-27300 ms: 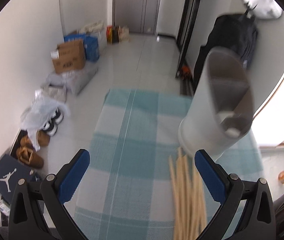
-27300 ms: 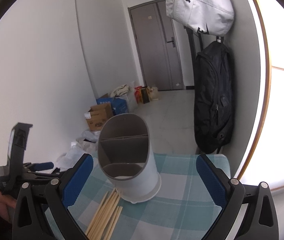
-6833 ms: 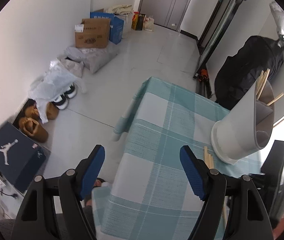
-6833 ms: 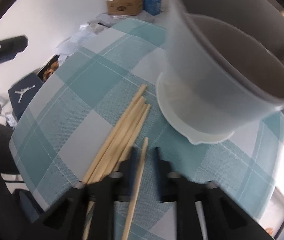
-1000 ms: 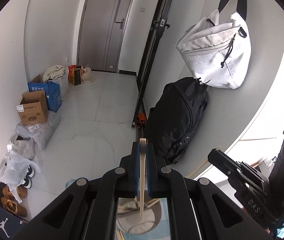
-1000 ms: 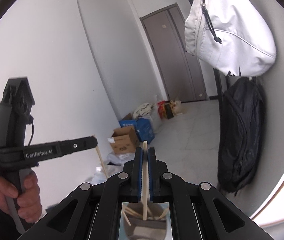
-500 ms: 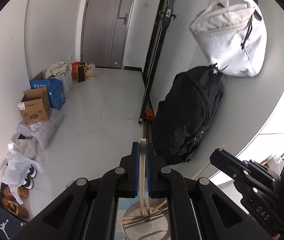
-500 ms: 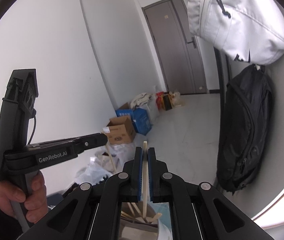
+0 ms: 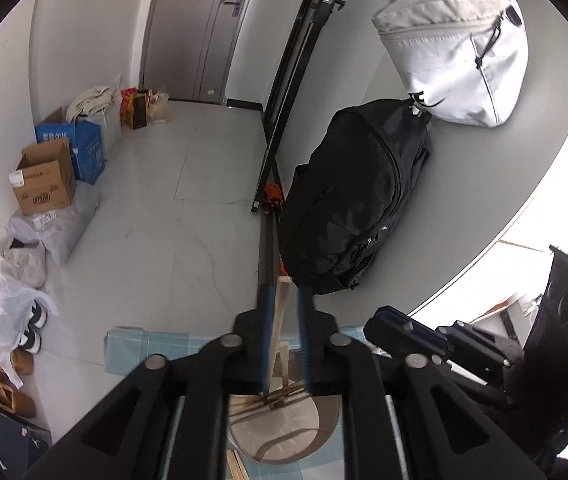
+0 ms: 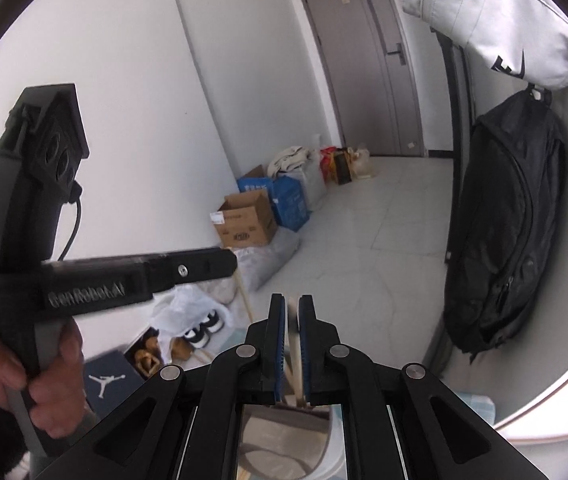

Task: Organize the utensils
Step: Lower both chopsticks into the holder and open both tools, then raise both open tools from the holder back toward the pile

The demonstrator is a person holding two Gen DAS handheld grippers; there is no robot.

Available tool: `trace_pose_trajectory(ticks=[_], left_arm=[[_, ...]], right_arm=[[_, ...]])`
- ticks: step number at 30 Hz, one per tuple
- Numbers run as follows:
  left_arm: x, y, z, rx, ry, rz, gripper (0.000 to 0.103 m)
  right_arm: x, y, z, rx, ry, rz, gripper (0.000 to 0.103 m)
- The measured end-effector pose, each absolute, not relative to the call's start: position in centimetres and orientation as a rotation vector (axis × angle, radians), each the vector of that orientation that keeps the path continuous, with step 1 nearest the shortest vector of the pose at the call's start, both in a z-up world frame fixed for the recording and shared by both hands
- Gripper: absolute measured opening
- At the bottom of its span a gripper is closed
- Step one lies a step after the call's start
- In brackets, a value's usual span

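Observation:
In the left wrist view my left gripper (image 9: 284,294) has its jaws slightly parted, with a wooden chopstick (image 9: 280,320) leaning loose between them, its lower end in the grey utensil holder (image 9: 284,436) just below. Several chopsticks (image 9: 260,398) lie in the holder. In the right wrist view my right gripper (image 10: 291,306) has narrowly parted jaws with a blurred chopstick (image 10: 295,344) between them, above the holder (image 10: 284,440). The left gripper (image 10: 228,260) shows there at left.
The holder stands on a teal checked tablecloth (image 9: 140,344). A black backpack (image 9: 355,208) and a white bag (image 9: 455,52) hang on the right wall. Cardboard boxes (image 9: 44,180), bags and shoes (image 9: 8,360) line the left wall.
Both grippers have loosened from firmly shut on their chopsticks to slightly parted. The chopsticks have slipped and tilted down toward the holder. Both views have tipped downward.

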State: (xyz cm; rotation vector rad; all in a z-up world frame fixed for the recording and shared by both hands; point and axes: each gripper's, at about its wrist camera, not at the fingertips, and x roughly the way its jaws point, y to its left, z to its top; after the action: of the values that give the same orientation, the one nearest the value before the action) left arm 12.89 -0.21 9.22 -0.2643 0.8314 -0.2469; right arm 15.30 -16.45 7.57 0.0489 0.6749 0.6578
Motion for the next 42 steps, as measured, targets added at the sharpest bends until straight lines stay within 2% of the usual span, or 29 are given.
trace_pose_trajectory(ticks=[2,4,10,19,21,23,24,28,32,38,42], left_arm=[[12.8,0.0,9.2,-0.279,0.837,-0.248,0.024],[12.5,0.0,9.0,-0.291,0.844,-0.262,0.031],[11.7,-0.1,8.2,-0.301,0.884,-0.262,0.033],[9.5,0.8,9.1,-0.310,0.857,-0.239,0.034],[8.9,1.1,9.0,-0.317,0.855,-0.217,0.040],[8.3,1.3,8.8,-0.320,0.846,-0.202,0.049],[7.9,1.4,8.7,-0.319,0.842,-0.191,0.050],[6.7,1.3,8.4,-0.311,0.835,-0.167,0.051],[5.0,1.1,8.1,-0.291,0.818,-0.149,0.051],[3.5,0.9,7.4,-0.271,0.814,-0.121,0.052],[2.7,0.8,6.2,-0.262,0.829,-0.103,0.052]], right_arm=[[15.1,-16.7,7.5,0.075,0.690,0.663,0.027],[14.8,-16.7,7.3,0.088,0.702,0.682,0.029],[13.5,-16.4,6.8,0.077,0.714,0.677,0.031],[11.5,-18.3,7.8,0.132,0.675,0.629,0.044],[11.0,-18.7,7.9,0.133,0.667,0.628,0.047],[10.2,-18.9,8.1,0.131,0.652,0.628,0.054],[9.7,-19.0,8.1,0.132,0.646,0.626,0.056],[8.3,-19.3,8.1,0.154,0.633,0.627,0.063],[6.8,-19.5,8.1,0.167,0.617,0.624,0.075],[4.5,-19.2,7.5,0.156,0.607,0.625,0.085],[3.1,-18.9,6.7,0.138,0.608,0.623,0.086]])
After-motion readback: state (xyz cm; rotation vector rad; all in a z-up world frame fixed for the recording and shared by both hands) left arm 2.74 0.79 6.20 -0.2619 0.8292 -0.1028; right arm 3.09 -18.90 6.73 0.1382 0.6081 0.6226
